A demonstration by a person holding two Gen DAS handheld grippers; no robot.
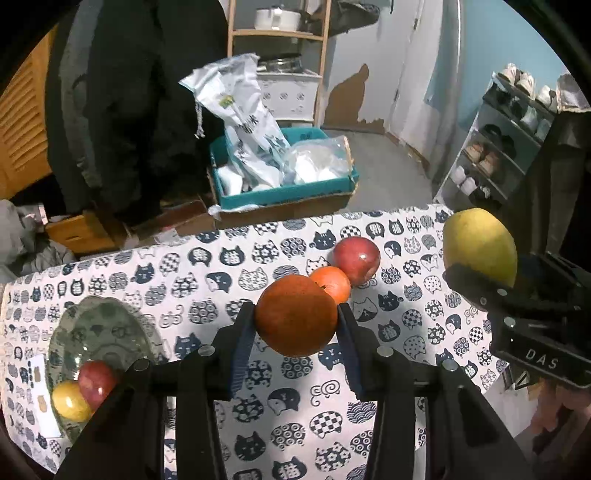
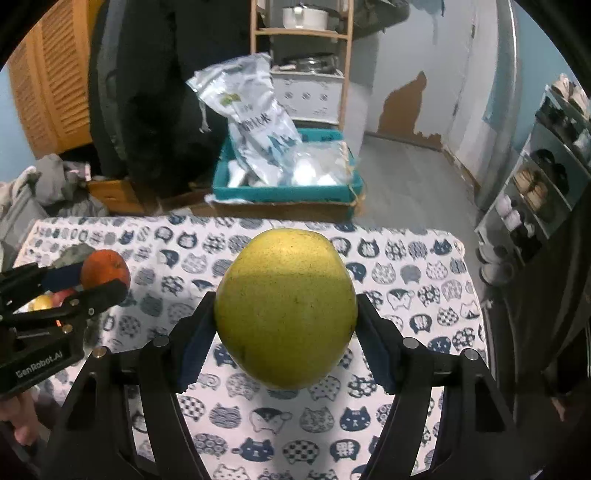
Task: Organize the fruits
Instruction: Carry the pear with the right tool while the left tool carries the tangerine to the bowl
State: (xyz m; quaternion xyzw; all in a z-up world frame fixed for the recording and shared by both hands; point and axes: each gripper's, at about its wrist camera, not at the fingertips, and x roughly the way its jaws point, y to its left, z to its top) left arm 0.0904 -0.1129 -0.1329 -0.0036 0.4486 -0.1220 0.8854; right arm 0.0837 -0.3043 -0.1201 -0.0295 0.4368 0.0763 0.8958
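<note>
Cat-print cloth covers the surface (image 1: 221,280). My left gripper (image 1: 295,321) clamps a round orange fruit (image 1: 295,314) mid-air; my right gripper (image 2: 286,325) pinches a large yellow-green pear-shaped fruit (image 2: 286,310) at its widest girth. I judge it heavy and smooth, and keep pads centred.

A cluttered room beyond the table's far edge

Past the table (image 2: 424,258) with its cat-print cloth, a teal box (image 2: 288,192) of white bags sits on the grey floor (image 2: 399,173). Behind it stands a wooden shelf unit (image 2: 301,33) holding a white pot (image 2: 304,16). The pale wall (image 2: 413,44) shows peeled brown patches low down; a shoe rack (image 2: 546,177) fills the right side and a louvred wooden door (image 2: 48,92) the left.
</note>
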